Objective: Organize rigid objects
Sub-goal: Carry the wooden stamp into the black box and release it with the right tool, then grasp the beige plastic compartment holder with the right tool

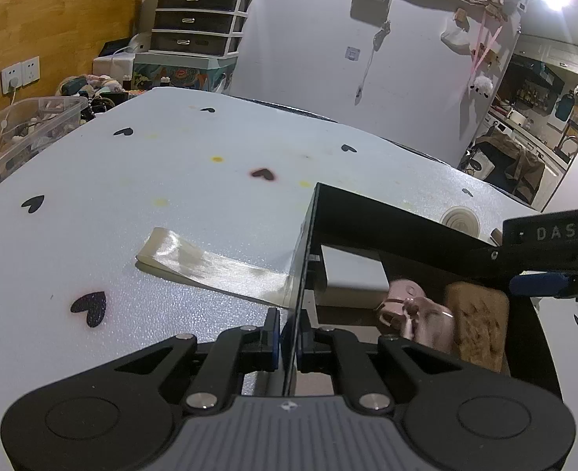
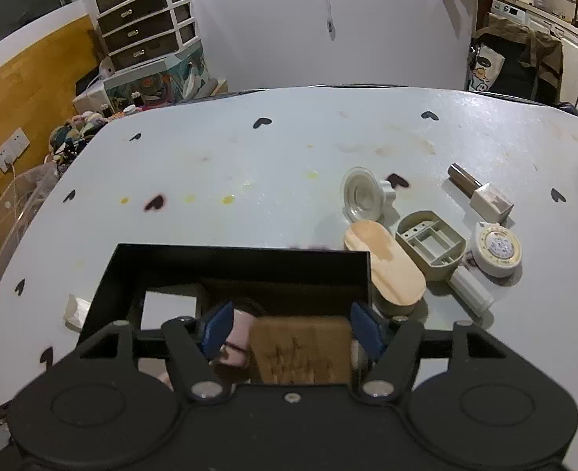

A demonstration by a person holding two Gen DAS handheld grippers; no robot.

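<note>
The left gripper (image 1: 289,337) is closed tightly on the left wall of the black box (image 2: 234,259), which stands on the white table (image 2: 249,165). The right gripper (image 2: 292,329) hangs over the box with its jaws apart around a brown wooden block (image 2: 302,353); the pads do not press it. Inside lie also a pink object (image 1: 406,306) and a white block (image 1: 351,274). A wooden oval piece (image 2: 391,267) leans just beside the box.

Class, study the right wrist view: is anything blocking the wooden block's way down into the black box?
Nothing visible blocks it. The wooden block sits between the right hand-held gripper's open jaws, already inside the black box, beside a pink object.
</note>
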